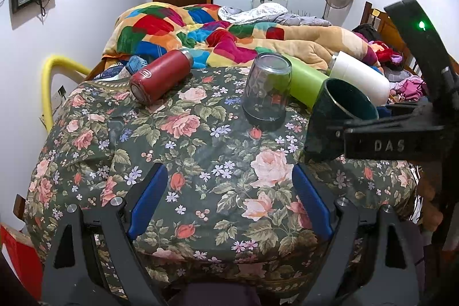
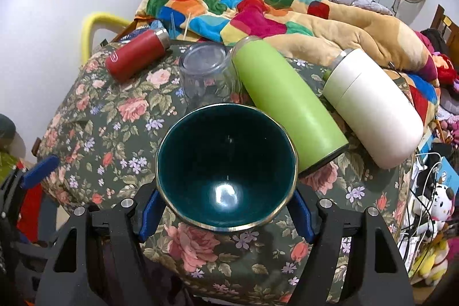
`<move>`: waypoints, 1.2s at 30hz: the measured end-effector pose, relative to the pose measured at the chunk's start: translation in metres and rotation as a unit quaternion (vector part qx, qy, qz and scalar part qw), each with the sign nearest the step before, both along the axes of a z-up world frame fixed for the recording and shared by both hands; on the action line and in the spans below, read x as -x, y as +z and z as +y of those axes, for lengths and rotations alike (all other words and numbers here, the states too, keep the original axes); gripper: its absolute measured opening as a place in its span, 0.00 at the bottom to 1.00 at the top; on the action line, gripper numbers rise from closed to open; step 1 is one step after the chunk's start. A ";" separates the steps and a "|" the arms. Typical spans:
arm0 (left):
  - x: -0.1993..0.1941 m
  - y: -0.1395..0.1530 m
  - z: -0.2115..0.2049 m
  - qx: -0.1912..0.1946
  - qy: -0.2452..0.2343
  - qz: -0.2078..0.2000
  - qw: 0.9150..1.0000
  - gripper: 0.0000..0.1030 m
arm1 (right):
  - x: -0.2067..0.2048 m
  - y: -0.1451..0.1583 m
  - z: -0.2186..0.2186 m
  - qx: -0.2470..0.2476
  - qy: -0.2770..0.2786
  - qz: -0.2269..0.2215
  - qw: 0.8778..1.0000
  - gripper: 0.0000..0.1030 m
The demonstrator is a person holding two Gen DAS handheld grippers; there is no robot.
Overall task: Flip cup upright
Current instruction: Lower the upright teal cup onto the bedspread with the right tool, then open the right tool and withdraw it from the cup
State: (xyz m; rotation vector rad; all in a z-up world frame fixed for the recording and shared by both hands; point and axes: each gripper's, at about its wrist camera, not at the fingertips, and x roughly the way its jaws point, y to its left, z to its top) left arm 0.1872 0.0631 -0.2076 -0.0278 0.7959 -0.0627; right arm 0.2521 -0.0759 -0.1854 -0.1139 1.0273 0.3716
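Note:
A dark teal cup (image 2: 226, 165) with a metal rim is held between my right gripper's blue pads (image 2: 152, 215), its mouth facing the camera. In the left wrist view the same cup (image 1: 344, 102) is tilted on its side above the table at the right, in my right gripper (image 1: 330, 131). My left gripper (image 1: 229, 200) is open and empty over the near part of the floral tablecloth (image 1: 200, 162). A clear glass (image 1: 266, 91) stands upside down mid-table; it also shows in the right wrist view (image 2: 205, 70).
A red flask (image 1: 160, 76), a green flask (image 2: 287, 105) and a white flask (image 2: 373, 105) lie on their sides on the table. A bed with a colourful blanket (image 1: 200, 27) is behind the table. A yellow chair frame (image 1: 48, 82) stands at the left.

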 end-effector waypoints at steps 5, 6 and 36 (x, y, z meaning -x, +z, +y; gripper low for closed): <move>-0.002 -0.006 -0.001 -0.001 0.000 0.007 1.000 0.86 | 0.000 -0.013 0.000 0.008 0.001 0.016 1.000 0.69; -0.002 -0.006 -0.001 0.000 0.000 0.008 1.000 0.86 | 0.001 -0.012 0.001 0.008 0.001 0.010 1.000 0.70; 0.108 0.172 -0.029 0.022 -0.008 -0.217 0.976 0.86 | 0.148 0.162 -0.077 -0.077 -0.030 -0.236 0.968 0.72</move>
